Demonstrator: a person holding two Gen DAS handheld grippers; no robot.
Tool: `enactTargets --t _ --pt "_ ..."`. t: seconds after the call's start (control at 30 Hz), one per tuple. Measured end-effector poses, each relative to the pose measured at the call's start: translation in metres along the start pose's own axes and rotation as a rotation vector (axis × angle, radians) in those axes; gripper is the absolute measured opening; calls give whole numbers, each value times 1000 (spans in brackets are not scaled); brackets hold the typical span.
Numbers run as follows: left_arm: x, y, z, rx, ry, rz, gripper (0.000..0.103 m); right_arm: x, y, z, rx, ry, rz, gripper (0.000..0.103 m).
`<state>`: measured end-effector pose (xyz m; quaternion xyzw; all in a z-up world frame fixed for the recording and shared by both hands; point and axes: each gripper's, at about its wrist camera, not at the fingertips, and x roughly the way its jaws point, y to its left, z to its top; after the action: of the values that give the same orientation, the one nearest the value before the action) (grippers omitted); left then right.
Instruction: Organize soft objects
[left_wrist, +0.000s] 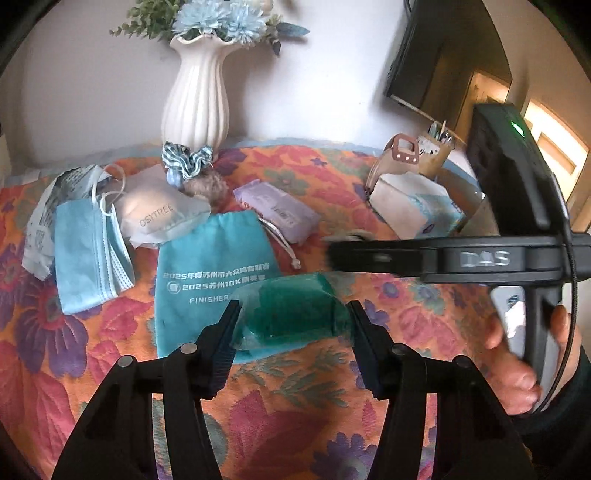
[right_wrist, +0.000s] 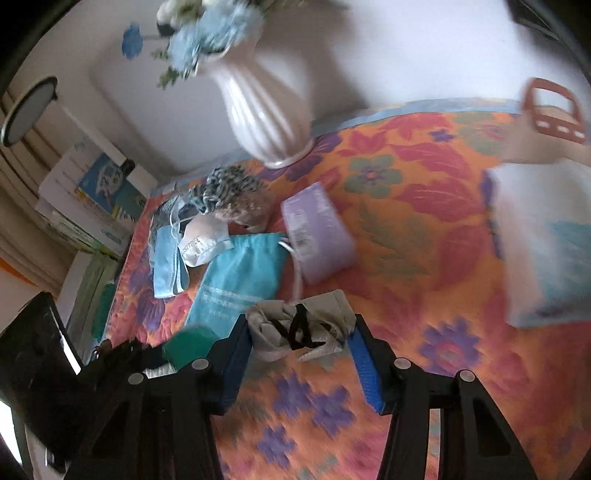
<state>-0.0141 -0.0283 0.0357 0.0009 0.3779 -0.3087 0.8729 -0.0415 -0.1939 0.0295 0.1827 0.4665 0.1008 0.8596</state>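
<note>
My left gripper (left_wrist: 293, 314) is shut on a green spongy block in clear wrap (left_wrist: 291, 314), held just above the floral cloth (left_wrist: 110, 350). The block's far end overlaps a teal drawstring bag (left_wrist: 210, 280) lying flat. In the right wrist view, my right gripper (right_wrist: 299, 332) has its blue pads pressed on both sides of a crumpled grey pouch with a black cord (right_wrist: 295, 328). The picture is blurred. The green block (right_wrist: 192, 343) shows to its left, the teal bag (right_wrist: 240, 273) behind it.
Left of the teal bag lie blue face masks (left_wrist: 88, 254) and a white mask pack (left_wrist: 159, 214). A purple tissue pack (left_wrist: 277, 210), a striped scrunchie (left_wrist: 188, 158) and a white vase (left_wrist: 199, 99) sit behind. A white tissue pack (left_wrist: 413, 210) and a handled basket (left_wrist: 404, 151) are at right, and a hand (left_wrist: 517, 373) is near.
</note>
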Motion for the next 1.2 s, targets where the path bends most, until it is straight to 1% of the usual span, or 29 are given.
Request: enactTargets --t 0.07,0.13,0.2,0.23,0.27,0.3,0.33,0.37,0.4,0.47,0.57,0.7,0.73,0.83,0.87,0.9,0.93,1.0,1.03,1.07,1.1,1.17,1.2 --pt "0 1 0 -5 -7 0 54 -12 -6 -8 -10 -2 -40 51" --pt "-1 3 1 -15 -14 0 54 -16 -7 -19 -57 29 -64 51" --pt "-5 7 -1 -31 -19 -5 54 -14 -2 -34 -144 68 -68 51" --pt "-6 9 -1 -40 -19 -7 54 -14 2 -42 -201 83 -92 51" --pt "-6 11 -1 -47 -17 -8 54 -15 6 -51 -264 89 -153 56" --pt "-6 12 -1 -51 -13 -10 54 -16 8 -57 -304 88 -204 62" --pt "-6 12 0 -51 -13 -10 54 -19 9 -65 -347 83 -270 65" --pt "-5 11 0 -49 -13 -9 54 -22 7 -70 -362 82 -303 71" --pt "-5 10 0 -43 -12 -6 54 -28 2 -75 -359 84 -329 75" --pt "-4 7 0 -30 -11 -5 54 -37 -9 -80 -303 90 -314 75" --pt "-4 5 0 -21 -12 -5 54 -50 -24 -84 -180 91 -196 75" --pt "-4 6 0 -23 -13 -8 54 -45 -27 -75 -48 96 -53 75" --pt "-4 6 0 -24 -14 -8 54 -42 -25 -71 -31 90 -53 75" --pt "-5 7 0 -29 -13 -9 54 -30 -11 -60 -44 73 -84 75" --pt "-5 7 0 -30 -13 -10 54 -26 -6 -57 -55 65 -103 74" --pt "-5 7 0 -30 -13 -11 54 -22 -1 -57 -65 61 -126 69" --pt "-5 7 0 -31 -13 -9 54 -17 4 -54 -85 56 -158 67" --pt "-5 7 -1 -31 -13 -9 54 -10 19 -56 -166 37 -264 56" --pt "-4 7 -1 -31 -13 -9 54 -3 29 -59 -235 30 -347 53" --pt "-4 8 -1 -31 -11 -7 54 -1 35 -63 -283 15 -385 48" --pt "-4 8 -1 -31 -11 0 54 -2 43 -68 -324 -1 -378 35" --pt "-5 7 -1 -28 -14 11 54 -4 48 -73 -344 -4 -370 35" --pt "-5 6 -1 -24 -17 14 54 -6 47 -75 -334 1 -354 35"
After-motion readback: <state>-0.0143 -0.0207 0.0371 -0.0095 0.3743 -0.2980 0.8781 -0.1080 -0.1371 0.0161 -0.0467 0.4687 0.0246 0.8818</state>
